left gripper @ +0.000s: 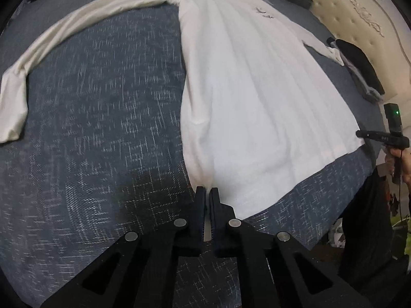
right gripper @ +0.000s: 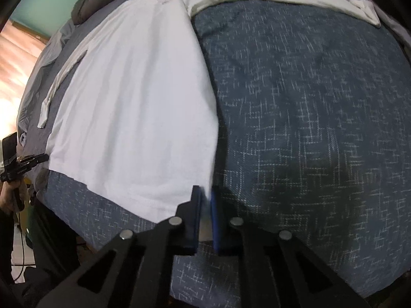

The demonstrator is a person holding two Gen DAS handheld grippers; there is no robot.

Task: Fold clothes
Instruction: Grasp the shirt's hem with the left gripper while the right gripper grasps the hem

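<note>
Left wrist view: we see the left gripper (left gripper: 208, 192) clamped on the hem corner of the white long-sleeved shirt (left gripper: 251, 97), spread flat on the blue bedcover (left gripper: 102, 128). Right wrist view: the right gripper (right gripper: 206, 192) pinches the shirt's opposite hem corner.

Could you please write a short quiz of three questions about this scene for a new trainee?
1. True or false: the white shirt lies spread flat on the blue bedspread.
2. What does the left gripper pinch?
A. a sleeve cuff
B. a bottom corner of the shirt
C. the collar
3. Which part of the shirt does the right gripper hold?

Key: 1 true; 2 B; 3 the other bottom corner.
</note>
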